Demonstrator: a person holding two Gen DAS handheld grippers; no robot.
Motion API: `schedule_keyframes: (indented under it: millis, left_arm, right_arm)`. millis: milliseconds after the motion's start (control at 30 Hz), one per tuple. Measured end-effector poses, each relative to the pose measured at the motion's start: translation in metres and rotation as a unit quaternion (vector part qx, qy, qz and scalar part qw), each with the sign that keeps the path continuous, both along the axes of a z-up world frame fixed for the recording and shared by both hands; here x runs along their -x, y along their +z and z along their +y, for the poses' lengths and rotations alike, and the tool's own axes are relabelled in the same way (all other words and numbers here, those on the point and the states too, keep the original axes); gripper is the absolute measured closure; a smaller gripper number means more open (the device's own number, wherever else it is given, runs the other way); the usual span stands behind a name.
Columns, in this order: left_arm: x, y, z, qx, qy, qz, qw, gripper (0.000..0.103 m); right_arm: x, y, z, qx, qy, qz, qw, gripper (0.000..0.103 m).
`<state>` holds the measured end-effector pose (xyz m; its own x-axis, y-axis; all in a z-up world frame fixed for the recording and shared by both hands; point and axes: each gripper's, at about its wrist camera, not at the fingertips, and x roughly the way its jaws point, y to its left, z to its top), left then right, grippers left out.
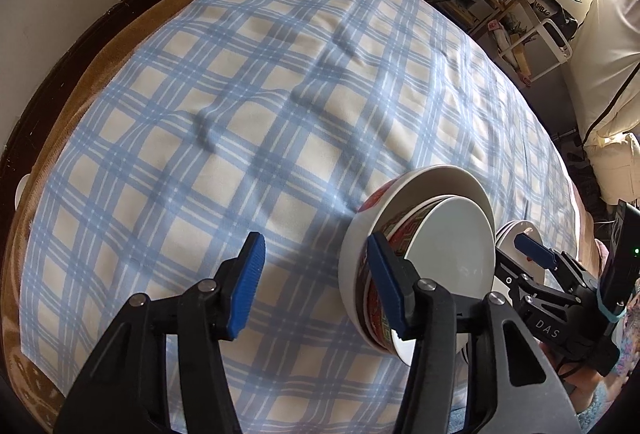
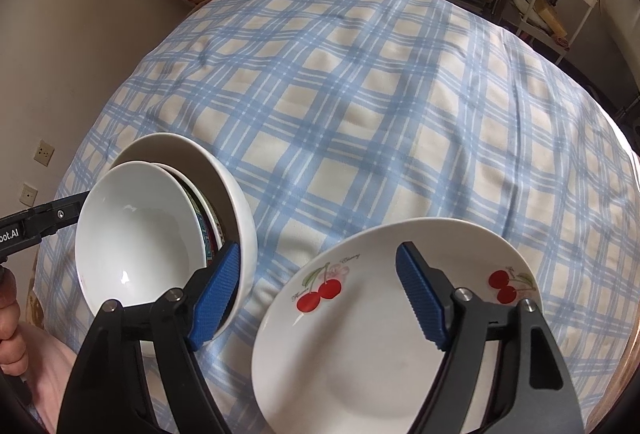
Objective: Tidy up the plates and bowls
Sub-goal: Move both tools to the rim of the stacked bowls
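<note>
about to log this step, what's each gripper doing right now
left gripper: open, nothing held; its right finger sits against the nested bowls.
right gripper: open, nothing held, poised over the cherry plate.

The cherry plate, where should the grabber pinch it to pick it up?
Best at the thin rim. The cherry plate lies flat on the checked cloth, shallow, with no handle. Its near edge sits under the open right gripper, so slide one finger beneath that edge from the near side, the other finger on top. Avoid the left side: the stacked bowls stand close there.
</note>
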<state>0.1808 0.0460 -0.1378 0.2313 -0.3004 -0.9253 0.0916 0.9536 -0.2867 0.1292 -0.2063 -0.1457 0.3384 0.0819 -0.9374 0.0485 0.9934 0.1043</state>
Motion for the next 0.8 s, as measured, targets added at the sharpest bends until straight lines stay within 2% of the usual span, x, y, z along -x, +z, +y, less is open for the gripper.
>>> schedule_keyframes:
  millis: [233, 300, 433, 500, 633, 700, 800]
  left_arm:
    - [0.001, 0.0, -0.001, -0.001, 0.0, -0.003, 1.0, 0.051]
    - [0.002, 0.001, -0.003, 0.0, -0.002, -0.007, 1.0, 0.059]
    - [0.007, 0.005, -0.008, -0.007, -0.01, -0.02, 0.9997, 0.068]
    - [0.009, 0.007, -0.012, -0.011, -0.021, -0.025, 0.9994, 0.075]
    - [0.013, 0.012, -0.022, -0.044, -0.054, -0.05, 0.9963, 0.079]
    - [0.014, 0.013, -0.024, -0.049, -0.061, -0.054, 0.9954, 0.081]
    - [0.017, 0.014, -0.026, -0.054, -0.069, -0.062, 0.9942, 0.083]
  right_arm:
    - [0.0, -0.001, -0.001, -0.002, 0.002, 0.0, 1.0, 0.02]
    - [0.0, -0.001, 0.0, -0.005, 0.001, 0.001, 1.0, 0.022]
    - [0.0, 0.0, 0.002, -0.006, 0.004, 0.002, 1.0, 0.026]
    - [0.001, 0.0, 0.002, -0.012, 0.006, 0.003, 1.0, 0.032]
    - [0.0, 0.0, 0.003, -0.026, 0.003, 0.011, 1.0, 0.039]
    - [0.0, 0.0, 0.003, -0.04, 0.006, 0.014, 0.999, 0.05]
    - [0.0, -0.001, 0.004, -0.049, 0.005, 0.017, 0.999, 0.054]
